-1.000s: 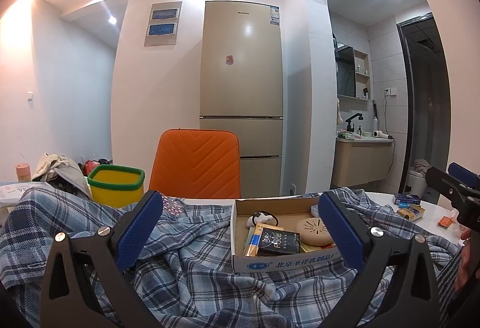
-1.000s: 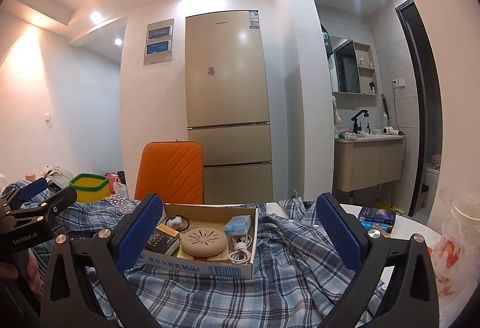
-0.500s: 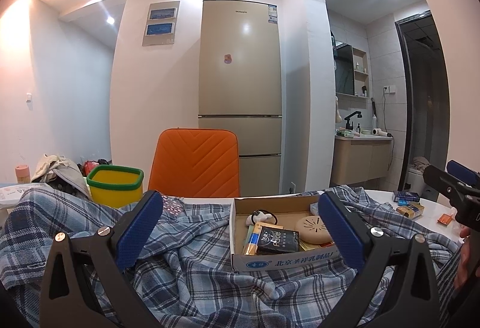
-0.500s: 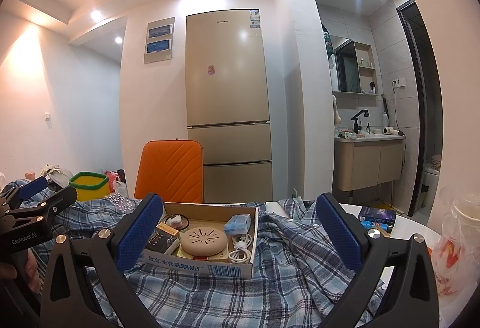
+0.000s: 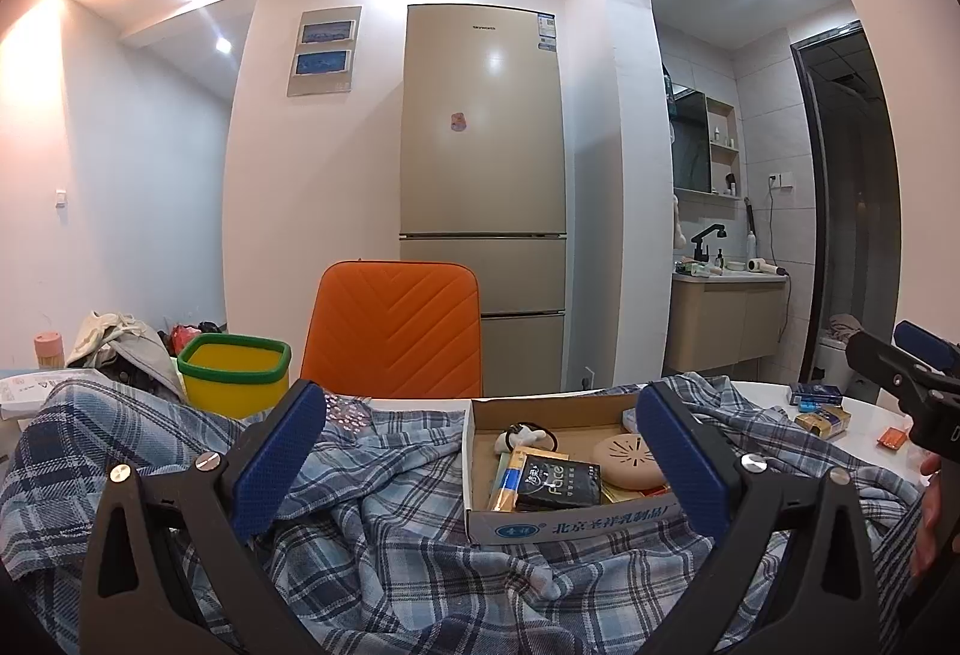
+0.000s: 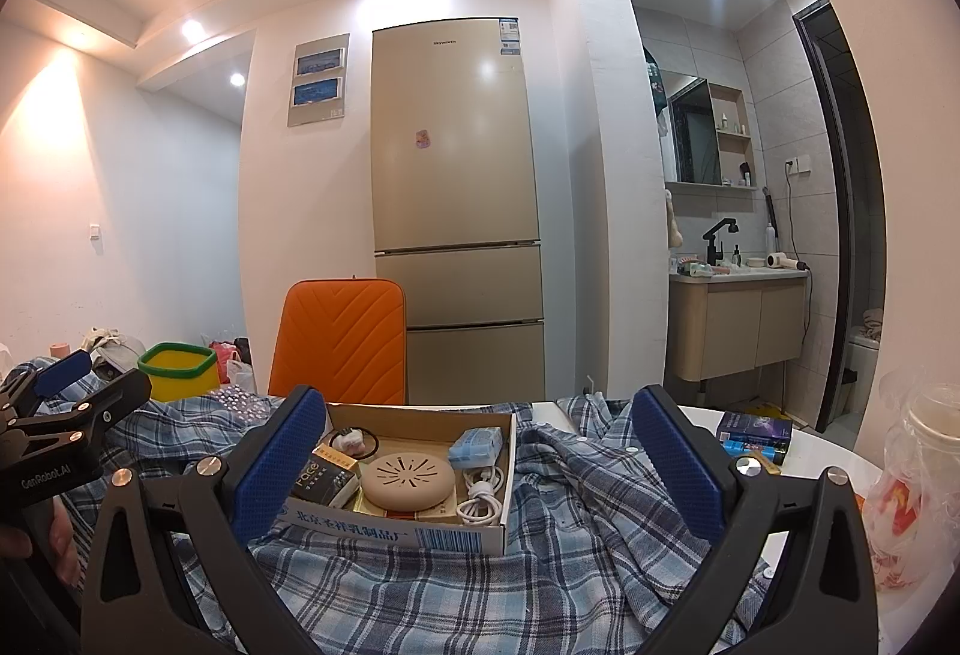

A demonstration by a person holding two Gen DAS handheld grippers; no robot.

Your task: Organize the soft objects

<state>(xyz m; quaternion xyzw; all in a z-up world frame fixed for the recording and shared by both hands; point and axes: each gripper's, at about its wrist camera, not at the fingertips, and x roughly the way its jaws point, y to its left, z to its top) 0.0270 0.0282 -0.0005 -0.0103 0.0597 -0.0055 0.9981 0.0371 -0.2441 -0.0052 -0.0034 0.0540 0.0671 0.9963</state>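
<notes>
Both grippers up over the desk here, and the left gripper has its jaws spread wide apart, nothing between them, the blue pads hanging above the plaid shirt without touching it as far as this view shows. The shirt is the soft thing to sort, and it lies rumpled right across the lower half of the frame, blue and white check, spread over the white desk and bunched up against the cardboard box. That box sits in the lower centre, on top of the cloth, open-topped, with a round beige disc, a dark packet and a white cable inside. Over to the right gripper: same story, jaws held wide, empty, framing the box from above, the shirt folds running under them at the bottom of the frame. In the left wrist view that right gripper pokes in at the far right edge, with fingers of a hand just below it. Behind the desk, centre frame, an orange chair, a yellow bin with a green rim to its left, and a tall beige fridge against the back wall.
</notes>
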